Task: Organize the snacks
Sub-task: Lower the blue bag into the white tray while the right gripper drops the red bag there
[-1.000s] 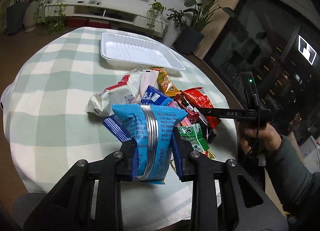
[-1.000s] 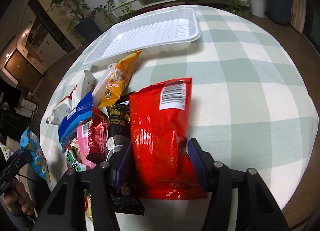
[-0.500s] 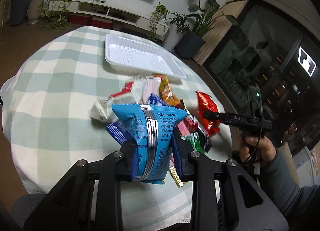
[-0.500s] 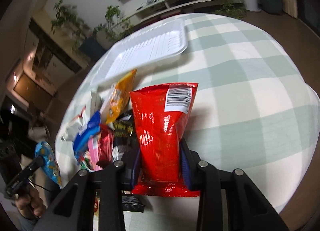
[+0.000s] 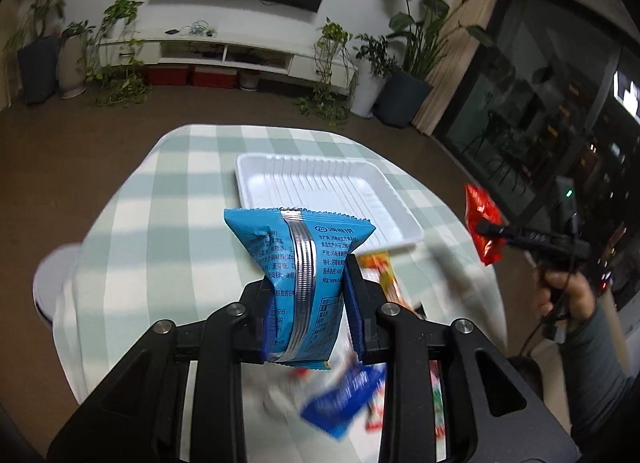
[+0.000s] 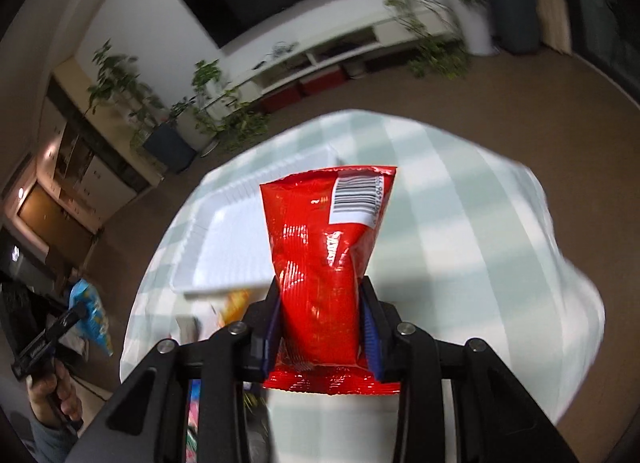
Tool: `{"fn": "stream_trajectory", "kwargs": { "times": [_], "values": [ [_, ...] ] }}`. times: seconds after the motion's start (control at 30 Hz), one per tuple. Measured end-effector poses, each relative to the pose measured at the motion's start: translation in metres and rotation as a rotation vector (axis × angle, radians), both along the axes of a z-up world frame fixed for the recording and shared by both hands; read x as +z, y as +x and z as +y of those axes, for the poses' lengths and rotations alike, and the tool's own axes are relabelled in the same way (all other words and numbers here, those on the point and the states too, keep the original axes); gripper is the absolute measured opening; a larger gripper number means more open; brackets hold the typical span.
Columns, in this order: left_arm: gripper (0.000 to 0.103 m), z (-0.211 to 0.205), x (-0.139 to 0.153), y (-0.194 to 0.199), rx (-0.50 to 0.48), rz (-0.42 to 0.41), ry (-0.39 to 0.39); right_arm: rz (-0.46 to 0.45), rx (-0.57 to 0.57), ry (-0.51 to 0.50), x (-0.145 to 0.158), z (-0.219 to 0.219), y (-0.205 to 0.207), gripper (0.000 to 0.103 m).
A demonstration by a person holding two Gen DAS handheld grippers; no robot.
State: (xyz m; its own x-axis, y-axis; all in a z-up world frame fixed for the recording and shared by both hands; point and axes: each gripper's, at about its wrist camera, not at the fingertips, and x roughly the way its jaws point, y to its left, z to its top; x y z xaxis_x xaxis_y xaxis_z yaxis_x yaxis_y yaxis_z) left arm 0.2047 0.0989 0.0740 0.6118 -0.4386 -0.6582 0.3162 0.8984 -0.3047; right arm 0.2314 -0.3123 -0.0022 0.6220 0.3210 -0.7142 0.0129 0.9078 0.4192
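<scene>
The blue snack packet (image 5: 300, 287) is clamped upright between the two fingers of the left gripper (image 5: 306, 295), lifted above the table (image 5: 168, 199). A silver seam runs down its back, flanked by small white Chinese print that is too fine to read; the digits "699" show low on its left edge. The red snack bag (image 6: 324, 263) is pinched the same way in the right gripper (image 6: 322, 319), its back facing the camera with one white barcode label near the top right corner; the numbers beside the bars are too small to make out. That makes two packets in the air, one per gripper.

One white ribbed tray (image 5: 320, 195) sits on the green-and-white checked cloth beyond both packets, nothing in it. Below the left gripper lies a blurred heap of other snacks (image 5: 372, 363): an orange pack, a dark blue one and more, too smeared to count.

In the left wrist view the right hand (image 5: 560, 295) grips its tool's handle at the right edge, the red bag raised clear of the table. The right wrist view shows the left hand (image 6: 52, 391) low at the left edge, its gripper angled upward with the blue packet.
</scene>
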Motion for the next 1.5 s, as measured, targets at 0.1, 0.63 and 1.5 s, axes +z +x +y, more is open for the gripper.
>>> {"fn": "stream_trajectory", "kwargs": {
  "times": [0.1, 0.63, 1.5],
  "values": [
    [0.026, -0.015, -0.003, 0.047, -0.016, 0.043, 0.038, 0.011, 0.044, -0.034, 0.005, 0.022, 0.039, 0.036],
    [0.026, -0.079, -0.090, 0.185, -0.010, 0.220, 0.139, 0.162, 0.120, -0.163, -0.068, 0.075, 0.144, 0.036],
    [0.101, -0.061, -0.039, 0.091, -0.017, 0.025, 0.160, -0.066, 0.108, -0.109, 0.017, 0.067, 0.053, 0.082]
  ]
}}
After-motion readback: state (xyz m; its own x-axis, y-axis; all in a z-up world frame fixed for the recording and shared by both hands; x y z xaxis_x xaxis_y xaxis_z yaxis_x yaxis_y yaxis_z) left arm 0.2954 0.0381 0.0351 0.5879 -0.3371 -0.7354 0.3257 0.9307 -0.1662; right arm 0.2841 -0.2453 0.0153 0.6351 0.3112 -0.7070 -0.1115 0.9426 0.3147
